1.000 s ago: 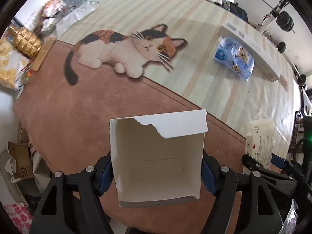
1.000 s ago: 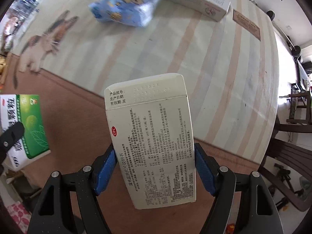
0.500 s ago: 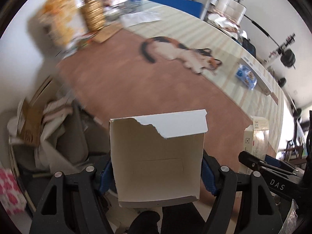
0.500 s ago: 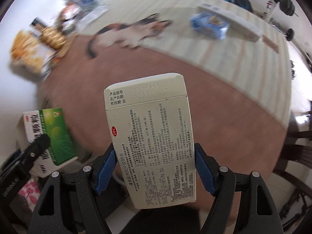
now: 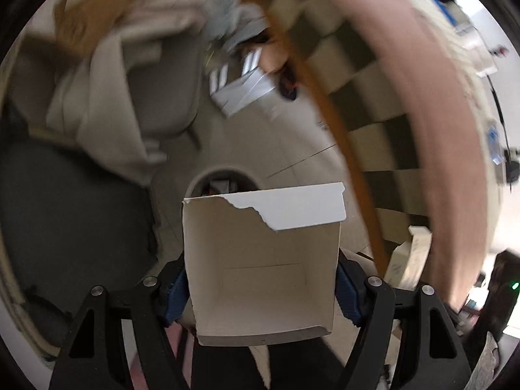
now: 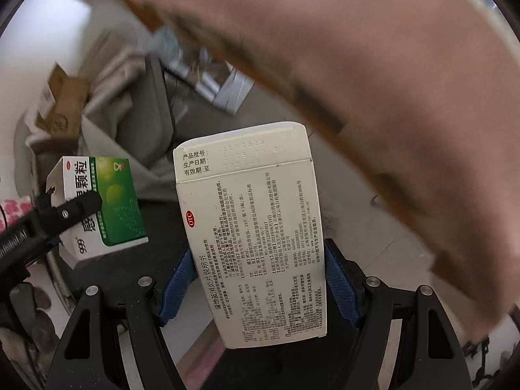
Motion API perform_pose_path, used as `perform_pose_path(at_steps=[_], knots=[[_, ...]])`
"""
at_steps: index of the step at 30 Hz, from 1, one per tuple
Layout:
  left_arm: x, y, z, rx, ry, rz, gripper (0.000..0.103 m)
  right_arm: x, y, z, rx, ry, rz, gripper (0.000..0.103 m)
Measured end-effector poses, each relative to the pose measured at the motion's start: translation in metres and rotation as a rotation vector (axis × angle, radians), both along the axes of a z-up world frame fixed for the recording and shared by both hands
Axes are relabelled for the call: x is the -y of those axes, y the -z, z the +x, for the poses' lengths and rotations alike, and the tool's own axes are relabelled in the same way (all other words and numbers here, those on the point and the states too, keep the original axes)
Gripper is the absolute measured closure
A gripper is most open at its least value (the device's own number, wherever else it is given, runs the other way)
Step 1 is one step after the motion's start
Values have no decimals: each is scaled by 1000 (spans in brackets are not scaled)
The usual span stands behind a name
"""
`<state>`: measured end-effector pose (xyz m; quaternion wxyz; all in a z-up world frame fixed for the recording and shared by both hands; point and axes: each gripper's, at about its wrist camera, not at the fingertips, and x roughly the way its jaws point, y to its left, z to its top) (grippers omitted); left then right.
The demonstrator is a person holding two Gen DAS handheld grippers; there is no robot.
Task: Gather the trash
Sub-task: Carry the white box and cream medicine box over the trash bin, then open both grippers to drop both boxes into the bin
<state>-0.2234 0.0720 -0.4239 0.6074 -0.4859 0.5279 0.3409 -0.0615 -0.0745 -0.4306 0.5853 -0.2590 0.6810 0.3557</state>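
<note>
The brown surface (image 6: 373, 81) sweeps across the upper right in a blur, its edge above a floor crowded with cardboard and pale cloth. Nearest the lens, the left tongs (image 5: 261, 287) pinch a torn, empty carton (image 5: 260, 266), green on its outer face as the right view shows, with their blue pads on its side walls. The right tongs (image 6: 260, 289) pinch a cream medicine box (image 6: 256, 237) the same way. Farther down, past the carton's torn rim, sits a round dark opening (image 5: 224, 180), possibly a bin. Both boxes are light and thin-walled; in my judgement, a hasty release off that small mouth would drop them onto the floor clutter.
</note>
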Motion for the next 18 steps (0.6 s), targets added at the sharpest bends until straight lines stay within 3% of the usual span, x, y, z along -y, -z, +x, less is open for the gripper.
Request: perform_pose_path(at_steps=[7,9,10,11,14,16,18], knots=[[-22,141,-35,30,-150,-123,24,-22,151,-15,-86,-17,-33,26],[-26,181,-44,20,-177,-133,14,-28,188,-14,-107,-15,-31,25],[-28,198,-47,17,-183,-133,0,-31,214,-15,-130,-17,-27,25],[-29,219,-51,0,-189,-134,0,-34,230,-16,-143,-18,-26,25],[-32,257,-63,-23,-210,-143,0,-42,292,-21,-212,-30,-32,22],[-33,276,-73,-53,-228,-123,0,-44,319,-24,-253,-42,-35,2],[-32,285,-80,-109,-228,-73,0,-47,336,-29,-233,-74,-38,1]])
